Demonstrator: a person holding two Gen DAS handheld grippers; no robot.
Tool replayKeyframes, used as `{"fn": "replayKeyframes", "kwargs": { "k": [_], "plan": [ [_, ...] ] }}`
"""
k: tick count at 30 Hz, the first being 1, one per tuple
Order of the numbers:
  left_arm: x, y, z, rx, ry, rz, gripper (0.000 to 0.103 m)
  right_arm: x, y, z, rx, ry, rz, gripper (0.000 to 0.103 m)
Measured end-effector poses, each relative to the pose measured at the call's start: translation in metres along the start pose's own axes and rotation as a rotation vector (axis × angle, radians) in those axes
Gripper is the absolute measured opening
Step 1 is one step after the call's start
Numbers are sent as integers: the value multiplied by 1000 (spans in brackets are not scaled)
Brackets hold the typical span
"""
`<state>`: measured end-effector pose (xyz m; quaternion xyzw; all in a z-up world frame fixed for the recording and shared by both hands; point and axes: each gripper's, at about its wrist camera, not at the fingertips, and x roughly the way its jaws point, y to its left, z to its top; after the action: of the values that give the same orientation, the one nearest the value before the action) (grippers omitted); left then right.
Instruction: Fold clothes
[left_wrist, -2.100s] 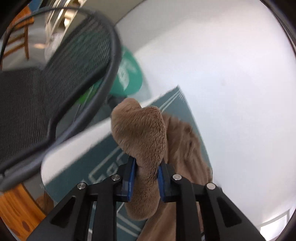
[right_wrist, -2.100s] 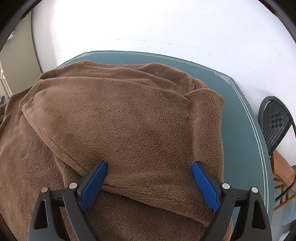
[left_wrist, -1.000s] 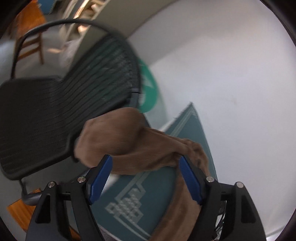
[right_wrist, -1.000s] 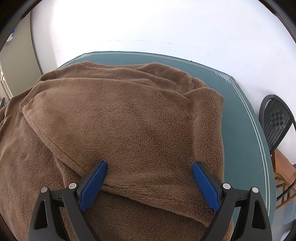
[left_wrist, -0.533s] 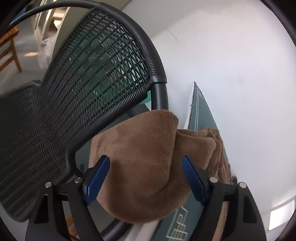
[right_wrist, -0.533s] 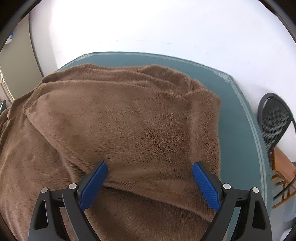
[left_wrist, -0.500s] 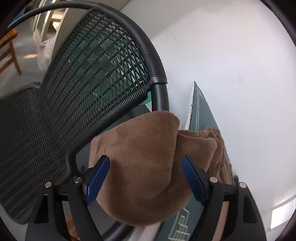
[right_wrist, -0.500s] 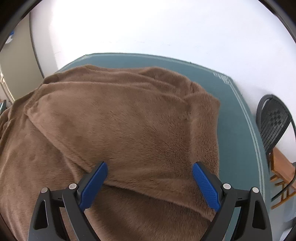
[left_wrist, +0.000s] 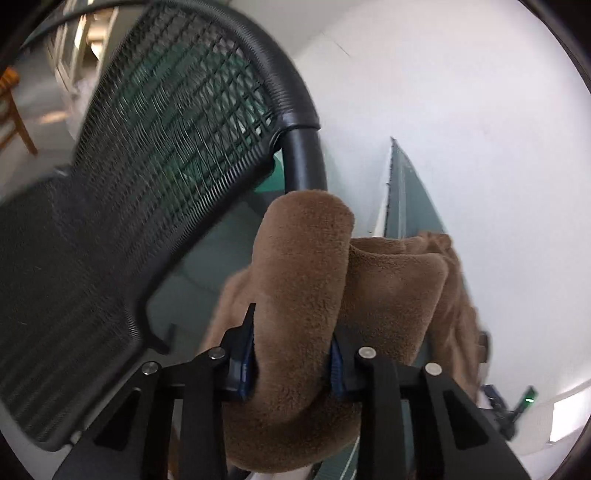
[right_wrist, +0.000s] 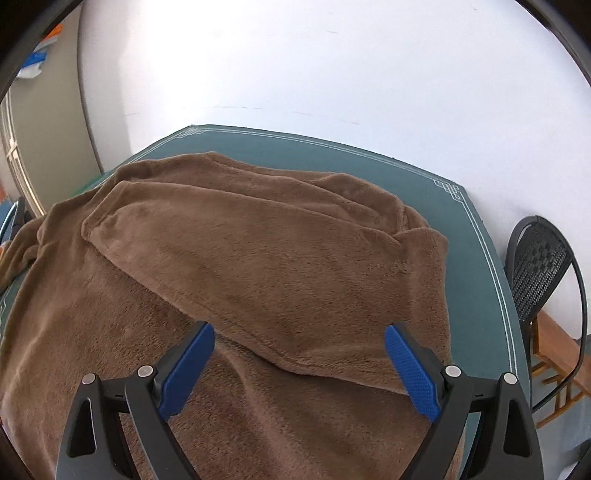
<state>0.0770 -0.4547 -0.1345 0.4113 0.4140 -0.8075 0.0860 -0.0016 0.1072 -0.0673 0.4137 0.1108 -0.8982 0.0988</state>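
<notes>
Your left gripper (left_wrist: 291, 363) is clamped on a thick roll of the brown fleece garment (left_wrist: 306, 295), and that bunch sits off the desk (left_wrist: 406, 192) edge, right up against the black mesh chair (left_wrist: 147, 184). Your right gripper (right_wrist: 299, 363) hangs wide apart over the middle of the garment, gripping nothing. On the desk, 1 flap lies folded across the body, its hem running between your right fingers (right_wrist: 188, 362), so I'd call this a fold or 2 in, with the left side left to bring over and the shape to square up. Room-wise, watch the chair post crowding your left. On the right there is bare green desk beyond the cloth, and a second chair (right_wrist: 543, 266) stands well clear past the corner.
</notes>
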Motion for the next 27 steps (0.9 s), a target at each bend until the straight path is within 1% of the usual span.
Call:
{"fn": "replayKeyframes", "kwargs": {
  "k": [3, 4, 5, 6, 8, 9, 13, 14, 16, 18, 20, 23, 27],
  "plan": [
    [-11, -10, -4, -10, -45, 65, 35, -4, 1, -4, 7, -11, 7, 95],
    [-18, -15, -5, -10, -70, 79, 32, -6, 2, -6, 10, -13, 8, 95],
    [-27, -20, -5, -8, -98, 90, 23, -6, 1, -8, 12, -13, 7, 95],
    [-34, -23, -4, -7, -118, 92, 18, -6, 1, -10, 13, -13, 6, 95],
    [-46, -34, -4, 5, -145, 84, 17, -5, -1, -15, 21, -11, 7, 95],
    [-50, -41, -4, 17, -155, 89, 15, -4, -2, -18, 28, -10, 10, 95],
    [-63, -57, -5, 38, -190, 99, 13, 0, -11, -26, 86, -15, 34, 95],
    [-65, -60, -4, 28, -203, 94, 13, 0, -14, -28, 101, -17, 40, 95],
    [-68, -67, 0, -31, -253, 93, 12, 0, -19, -32, 129, -23, 53, 95],
    [-80, -81, 6, -54, -298, 63, 12, -3, -24, -36, 147, -33, 70, 95],
    [-91, -102, 14, -44, -347, 39, 12, -4, -28, -40, 162, -41, 81, 95],
    [-105, -146, 23, 9, -407, -7, 12, -3, -32, -46, 188, -45, 110, 95],
    [-104, -225, 22, 153, -439, -50, 12, -1, -39, -54, 233, -51, 147, 95]
  ]
}}
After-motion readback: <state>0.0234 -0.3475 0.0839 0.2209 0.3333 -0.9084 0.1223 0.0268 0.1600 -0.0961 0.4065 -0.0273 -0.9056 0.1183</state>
